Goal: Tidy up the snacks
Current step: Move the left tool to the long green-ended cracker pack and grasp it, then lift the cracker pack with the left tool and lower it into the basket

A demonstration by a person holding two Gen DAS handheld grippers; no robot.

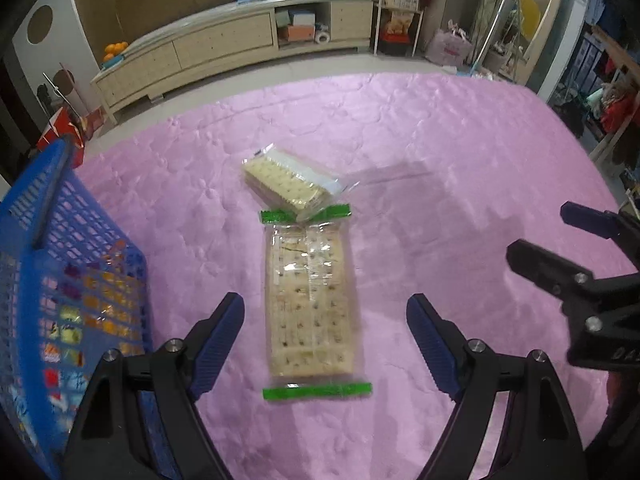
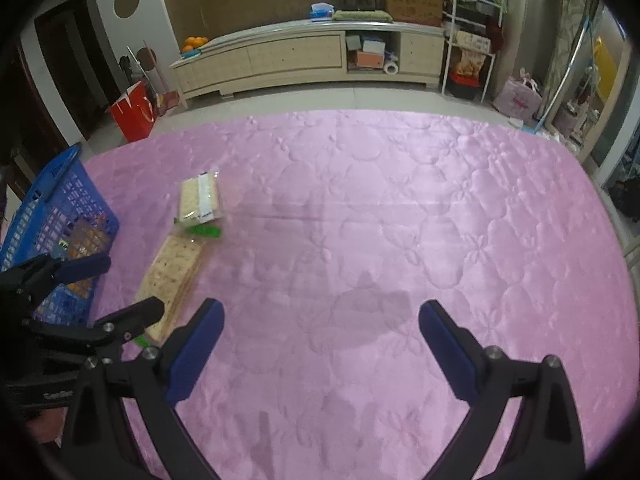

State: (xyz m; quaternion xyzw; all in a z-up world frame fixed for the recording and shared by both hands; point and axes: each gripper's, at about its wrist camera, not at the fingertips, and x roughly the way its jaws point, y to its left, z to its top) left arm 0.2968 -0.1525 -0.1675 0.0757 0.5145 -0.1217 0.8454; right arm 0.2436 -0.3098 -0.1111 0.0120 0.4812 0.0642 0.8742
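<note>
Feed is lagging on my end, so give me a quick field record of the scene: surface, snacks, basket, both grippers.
surface: pink quilted cover
snacks: green-ended cracker pack lying flat; white-striped cracker pack overlapping its far end
basket: blue basket at left edge, holds packaged snacks
left gripper: open, above the green-ended pack, nothing gripped
right gripper: open, over bare cover, empty
</note>
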